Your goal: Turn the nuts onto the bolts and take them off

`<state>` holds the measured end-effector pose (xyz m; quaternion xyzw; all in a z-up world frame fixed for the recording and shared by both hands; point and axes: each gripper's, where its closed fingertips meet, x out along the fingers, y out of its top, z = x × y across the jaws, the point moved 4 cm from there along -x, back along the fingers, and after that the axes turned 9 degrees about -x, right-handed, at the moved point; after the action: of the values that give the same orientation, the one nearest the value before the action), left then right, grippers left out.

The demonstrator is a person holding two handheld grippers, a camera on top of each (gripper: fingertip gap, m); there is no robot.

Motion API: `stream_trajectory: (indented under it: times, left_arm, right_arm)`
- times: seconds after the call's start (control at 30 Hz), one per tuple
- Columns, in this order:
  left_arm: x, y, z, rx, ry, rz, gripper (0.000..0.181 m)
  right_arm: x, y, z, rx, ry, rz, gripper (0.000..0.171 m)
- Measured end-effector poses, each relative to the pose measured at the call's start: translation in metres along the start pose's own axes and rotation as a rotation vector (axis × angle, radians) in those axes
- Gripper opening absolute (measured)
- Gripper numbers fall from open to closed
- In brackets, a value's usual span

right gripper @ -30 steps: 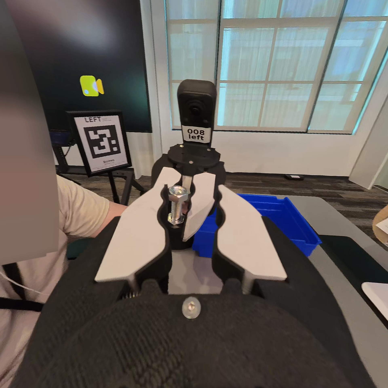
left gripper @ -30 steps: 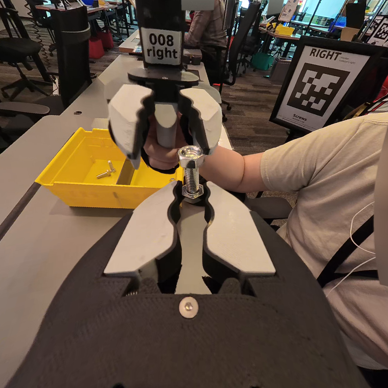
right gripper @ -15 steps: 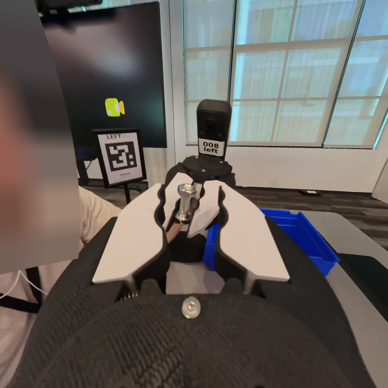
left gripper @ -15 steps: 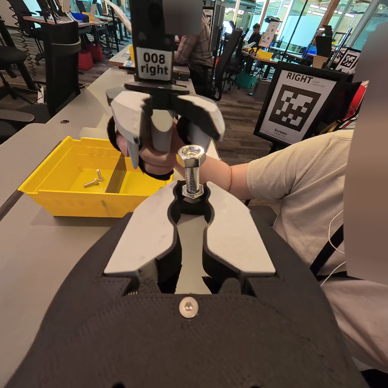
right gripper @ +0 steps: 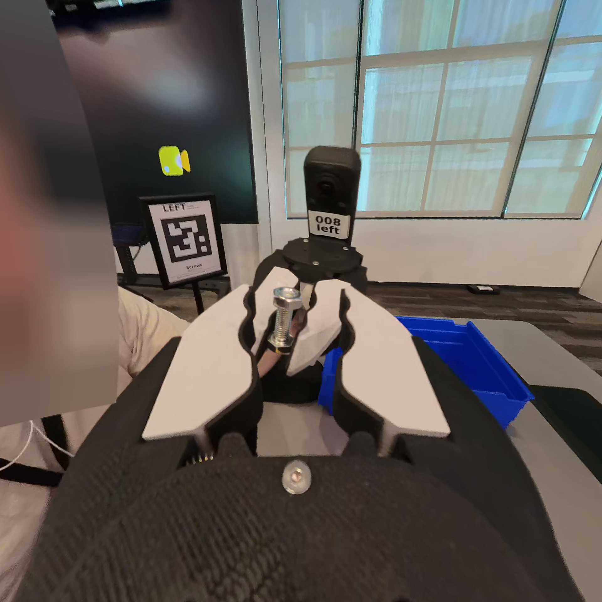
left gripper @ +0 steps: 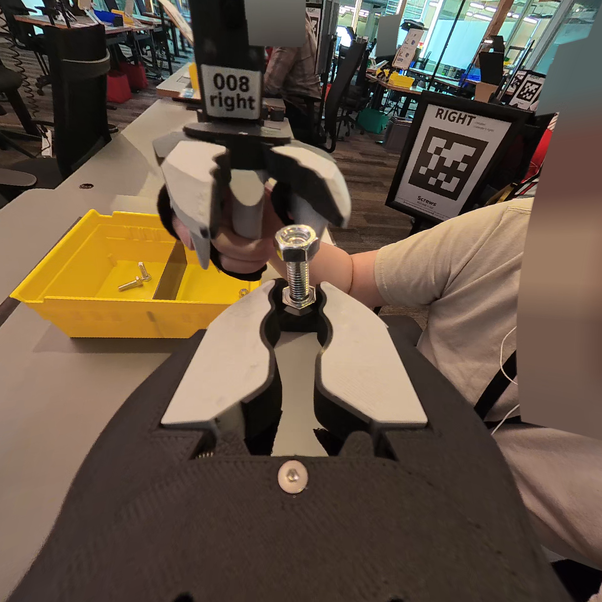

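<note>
So the left gripper is clamped on the nut at the bottom of the bolt, which stands upright, head on top, above the grey table. The right gripper has its fingers spread wide; the bolt shows between its tips, untouched. Behind sits a yellow bin with two loose bolts; a blue bin is on the other side.

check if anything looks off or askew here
Nothing stands out. The left gripper is shut on the nut, with the bolt upright, head on top. The right gripper is open around the bolt. Two loose bolts lie in the yellow bin.
</note>
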<state>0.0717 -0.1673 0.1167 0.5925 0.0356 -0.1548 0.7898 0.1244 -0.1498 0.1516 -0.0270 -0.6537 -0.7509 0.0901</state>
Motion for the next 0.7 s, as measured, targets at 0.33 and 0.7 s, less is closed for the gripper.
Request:
stream_trajectory:
  times: [0.33, 0.7]
  left_arm:
    - [-0.002, 0.003, 0.008, -0.004, -0.047, 0.019, 0.018]
    - [-0.002, 0.001, -0.006, 0.034, 0.091, -0.003, 0.018]
  right_arm:
    - [-0.014, -0.007, 0.021, 0.066, -0.056, -0.01, 0.048]
    - [0.001, -0.002, 0.002, -0.005, -0.06, -0.069, 0.047]
